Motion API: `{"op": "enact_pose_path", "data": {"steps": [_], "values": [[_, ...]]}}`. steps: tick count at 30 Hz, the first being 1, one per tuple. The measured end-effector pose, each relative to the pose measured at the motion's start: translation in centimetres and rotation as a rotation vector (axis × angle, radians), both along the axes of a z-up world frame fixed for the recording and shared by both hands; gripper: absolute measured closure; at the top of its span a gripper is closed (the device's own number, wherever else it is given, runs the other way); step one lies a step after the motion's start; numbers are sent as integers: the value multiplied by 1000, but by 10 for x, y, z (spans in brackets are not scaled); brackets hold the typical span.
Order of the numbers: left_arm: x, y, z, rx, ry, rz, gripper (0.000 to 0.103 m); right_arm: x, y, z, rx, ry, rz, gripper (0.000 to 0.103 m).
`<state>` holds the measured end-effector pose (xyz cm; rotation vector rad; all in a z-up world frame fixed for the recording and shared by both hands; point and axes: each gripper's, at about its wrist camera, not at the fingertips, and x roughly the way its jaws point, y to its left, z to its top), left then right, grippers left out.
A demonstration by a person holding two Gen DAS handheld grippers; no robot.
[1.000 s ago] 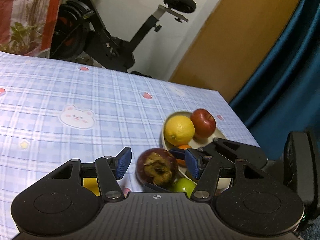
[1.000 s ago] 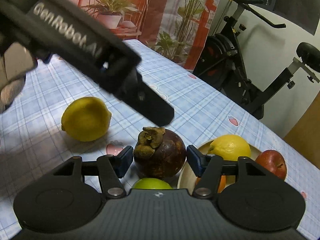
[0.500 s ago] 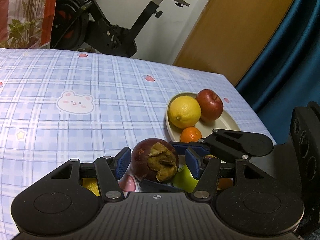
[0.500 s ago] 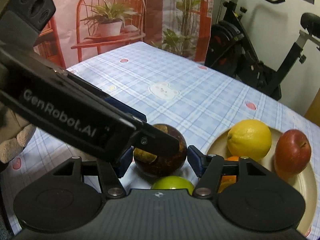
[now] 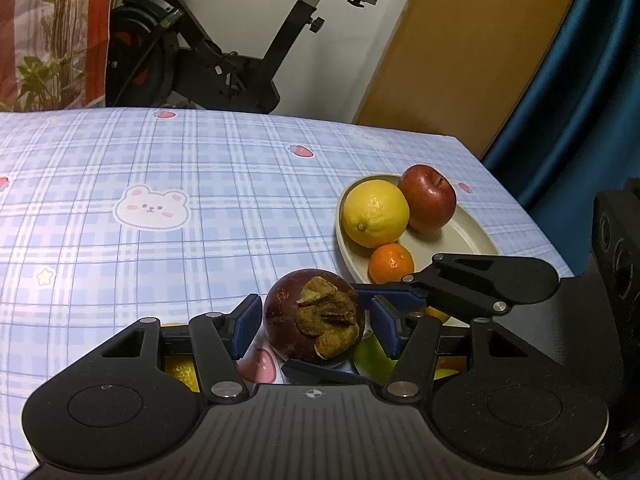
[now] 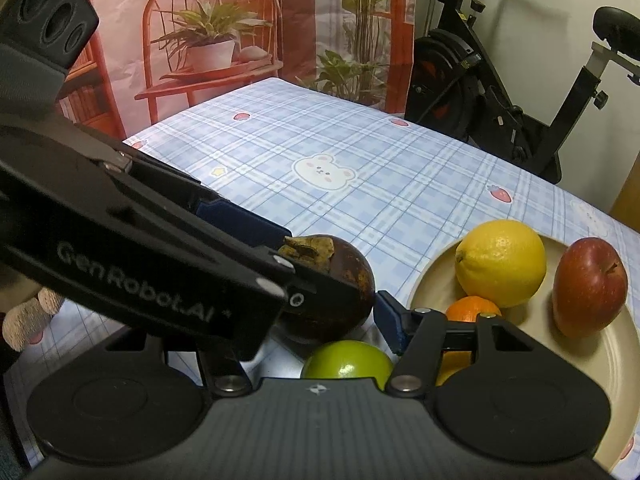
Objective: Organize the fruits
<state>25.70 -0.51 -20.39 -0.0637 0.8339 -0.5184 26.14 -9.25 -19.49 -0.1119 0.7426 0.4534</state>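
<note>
A dark purple mangosteen (image 5: 314, 318) with a dry brown cap sits between the pads of both grippers. My left gripper (image 5: 314, 326) is open around it, with small gaps on both sides. My right gripper (image 6: 320, 312) is also open around the mangosteen (image 6: 340, 292); its left finger is hidden behind the left gripper's body (image 6: 160, 264). A green fruit (image 6: 347, 364) lies just below. A beige plate (image 5: 468, 236) holds a lemon (image 5: 376, 213), a red apple (image 5: 429, 198) and a small orange (image 5: 391, 263).
The table has a blue plaid cloth (image 5: 200, 184) with bear and strawberry prints. Its far edge and right edge are close to the plate. An exercise bike (image 5: 224, 56) stands behind the table. A yellow fruit (image 5: 180, 370) shows under my left gripper.
Both grippers have come closer together around the mangosteen, and it now sits nearer the plate. The left gripper's body now covers the right gripper's left finger. The loose lemon left the right view.
</note>
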Motion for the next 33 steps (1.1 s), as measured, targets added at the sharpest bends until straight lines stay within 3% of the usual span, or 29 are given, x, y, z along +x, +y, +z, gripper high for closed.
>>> {"op": "enact_pose_path", "data": {"steps": [12, 20, 33], "values": [[-1, -6, 0, 43, -16, 12, 42, -4, -1, 1, 26, -2, -25, 42], [-14, -15, 22, 52, -84, 6, 42, -17, -14, 21, 81, -55, -49, 42], [-10, -84, 52, 62, -144, -89, 42, -40, -82, 46, 133, -121, -167, 42]]}}
